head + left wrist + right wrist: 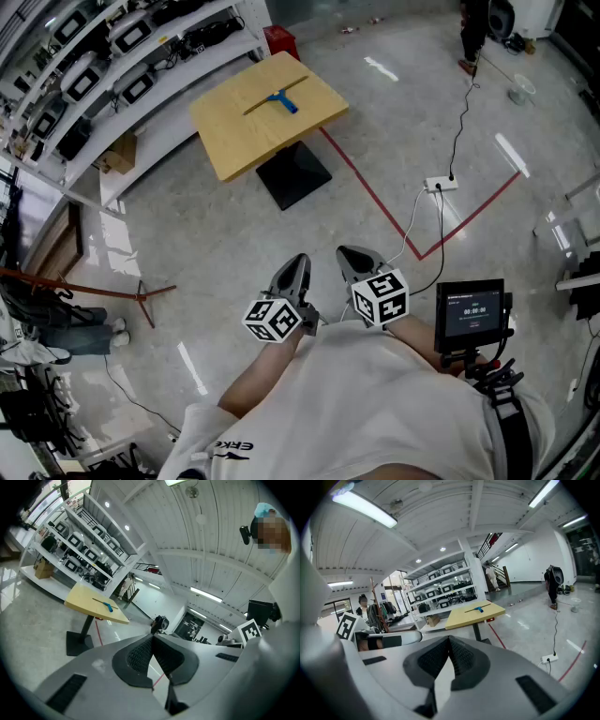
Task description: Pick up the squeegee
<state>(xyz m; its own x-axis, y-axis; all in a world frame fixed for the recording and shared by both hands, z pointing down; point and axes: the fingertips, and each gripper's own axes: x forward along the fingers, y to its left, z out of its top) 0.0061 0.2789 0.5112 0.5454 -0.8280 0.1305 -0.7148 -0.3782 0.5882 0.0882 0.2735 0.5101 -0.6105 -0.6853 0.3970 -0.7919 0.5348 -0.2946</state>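
The squeegee (279,99) lies flat on the yellow table (239,141) across the room. Its blue head is near the middle of the top and its thin dark handle runs out along the wood, well apart from the person. From where I stand, the person holds both tools close in front of the body, side by side and aimed roughly at that table.

The left tool (299,259) is clenched, its ribbed pads meeting at the tips with nothing between them. The right tool (350,251) is clenched and empty in the same way (its own camera shows the squeegee only as a small thing far beyond the pads).

I'd judge they are carried closed simply because nothing is within reach. The walk over, past the red tape line (375,187) on the floor, comes first. One tool will then have to open and come in low, since the handle lies flat against the wood and offers little to pinch.
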